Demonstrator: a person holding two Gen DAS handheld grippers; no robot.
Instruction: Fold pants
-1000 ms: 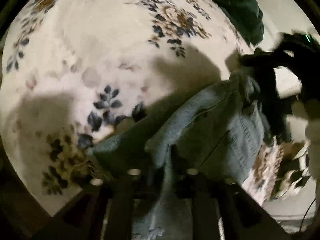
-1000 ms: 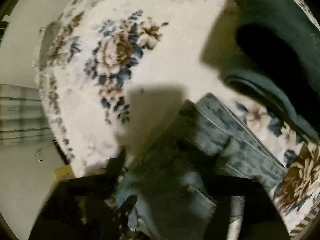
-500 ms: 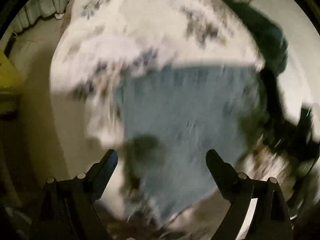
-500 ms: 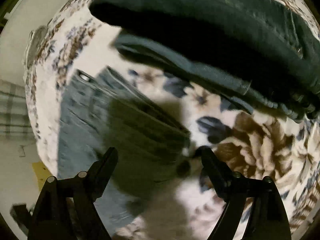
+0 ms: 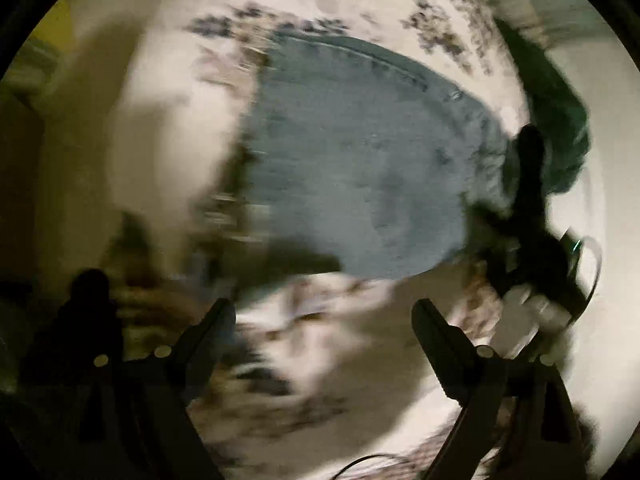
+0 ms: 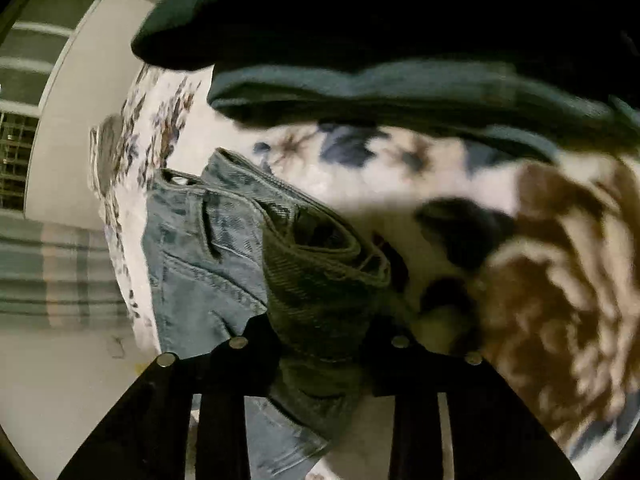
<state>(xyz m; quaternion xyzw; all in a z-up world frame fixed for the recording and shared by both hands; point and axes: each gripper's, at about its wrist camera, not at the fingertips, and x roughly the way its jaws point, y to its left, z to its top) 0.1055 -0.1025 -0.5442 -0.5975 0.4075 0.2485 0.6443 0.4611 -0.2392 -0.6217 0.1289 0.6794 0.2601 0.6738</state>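
On the floral bedspread, beside a heap of dark green clothing, the folded blue jeans lie in a compact bundle. The right tongs are clamped on the bundle's near edge, denim bunched between their fingers; the left tongs hang spread and empty, short of the jeans. The fold looks nearly finished. The next move likely calls for shifting or squaring the bundle, then letting go.
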